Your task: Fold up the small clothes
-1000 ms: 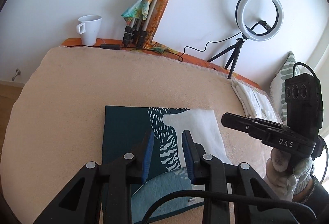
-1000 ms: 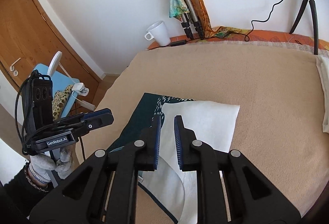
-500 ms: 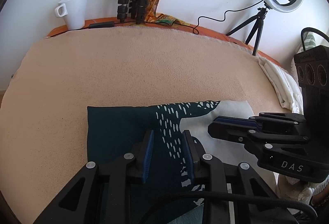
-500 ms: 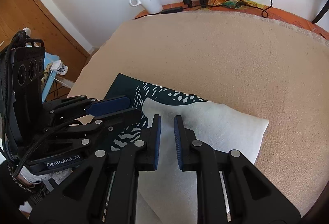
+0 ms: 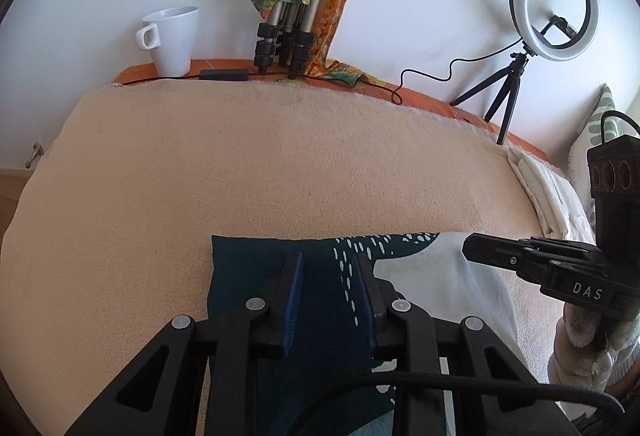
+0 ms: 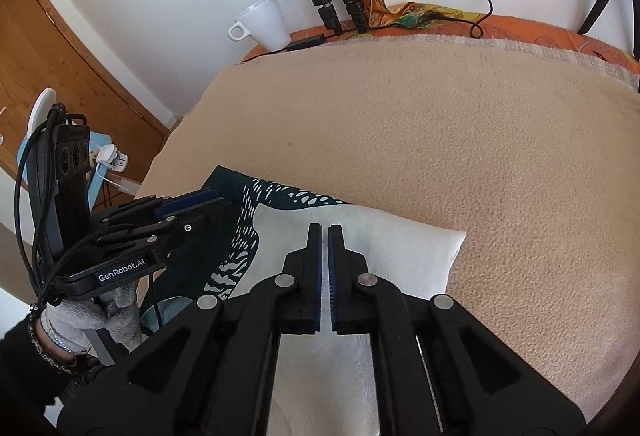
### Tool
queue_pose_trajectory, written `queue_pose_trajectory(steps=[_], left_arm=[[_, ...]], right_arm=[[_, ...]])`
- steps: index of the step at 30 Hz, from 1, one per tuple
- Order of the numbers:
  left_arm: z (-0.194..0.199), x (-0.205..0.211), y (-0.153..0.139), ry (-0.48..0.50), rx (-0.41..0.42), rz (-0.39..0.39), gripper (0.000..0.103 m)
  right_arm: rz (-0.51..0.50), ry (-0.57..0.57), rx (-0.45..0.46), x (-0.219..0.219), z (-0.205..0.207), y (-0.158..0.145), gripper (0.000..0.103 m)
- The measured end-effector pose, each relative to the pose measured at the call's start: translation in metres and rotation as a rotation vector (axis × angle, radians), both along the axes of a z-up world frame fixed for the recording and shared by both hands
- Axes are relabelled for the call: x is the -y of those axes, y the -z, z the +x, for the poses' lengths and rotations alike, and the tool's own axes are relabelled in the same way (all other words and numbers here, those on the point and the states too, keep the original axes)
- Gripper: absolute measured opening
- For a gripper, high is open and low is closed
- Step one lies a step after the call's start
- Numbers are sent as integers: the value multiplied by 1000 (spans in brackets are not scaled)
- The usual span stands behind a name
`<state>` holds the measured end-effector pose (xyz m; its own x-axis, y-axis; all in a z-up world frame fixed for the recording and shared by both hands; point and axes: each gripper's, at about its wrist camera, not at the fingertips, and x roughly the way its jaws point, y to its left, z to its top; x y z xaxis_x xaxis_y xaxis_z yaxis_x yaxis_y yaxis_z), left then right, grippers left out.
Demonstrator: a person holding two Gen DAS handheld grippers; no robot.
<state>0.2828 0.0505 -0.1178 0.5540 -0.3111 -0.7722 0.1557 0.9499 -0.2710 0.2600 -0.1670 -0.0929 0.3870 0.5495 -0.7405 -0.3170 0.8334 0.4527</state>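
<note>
While the left wrist view looked along the left tool (image 5: 330,276), its two fingers stood well apart with nothing between them, low over the dark teal half of the folded cloth (image 5: 256,276), which lay flat on the beige blanket (image 5: 280,164) at the near edge of the bed. The right tool (image 5: 492,252) reached in from the right over the white half, though from this angle I could not tell how its jaws stood. A white mug (image 5: 174,36), folded tripod legs (image 5: 286,44) and a ring light (image 5: 554,4) sat along the far wall, well apart from the work. From the right wrist view, the right tool (image 6: 324,240) had its fingers drawn almost together with only a thin slit left, and no fabric seemed caught in them; it hovered over the white half of the cloth (image 6: 400,240), whose far edge looked crisp and square. The left tool (image 6: 188,204) hung over the dark half. To do the next fold well, I judged each tool should pinch both layers at matching corners, lift evenly, and lay edge on edge without dragging the blanket.
</note>
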Motion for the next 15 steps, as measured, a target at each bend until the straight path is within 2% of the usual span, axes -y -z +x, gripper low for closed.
queue_pose_trajectory(steps=[3, 5, 6, 9, 15], left_arm=[[7, 3, 11, -11, -22, 42, 25], [11, 4, 25, -15, -55, 82, 26], [11, 2, 30, -20, -64, 75, 27], [10, -5, 30, -50, -62, 80, 26], [3, -27, 27, -133, -56, 136, 24]], right_arm=[[-6, 24, -20, -1, 8, 7, 3], [-45, 32, -31, -5, 12, 15, 3], [-68, 42, -41, -5, 14, 19, 3], [-109, 95, -64, 6, 19, 30, 0], [-150, 191, -81, 35, 18, 29, 0]])
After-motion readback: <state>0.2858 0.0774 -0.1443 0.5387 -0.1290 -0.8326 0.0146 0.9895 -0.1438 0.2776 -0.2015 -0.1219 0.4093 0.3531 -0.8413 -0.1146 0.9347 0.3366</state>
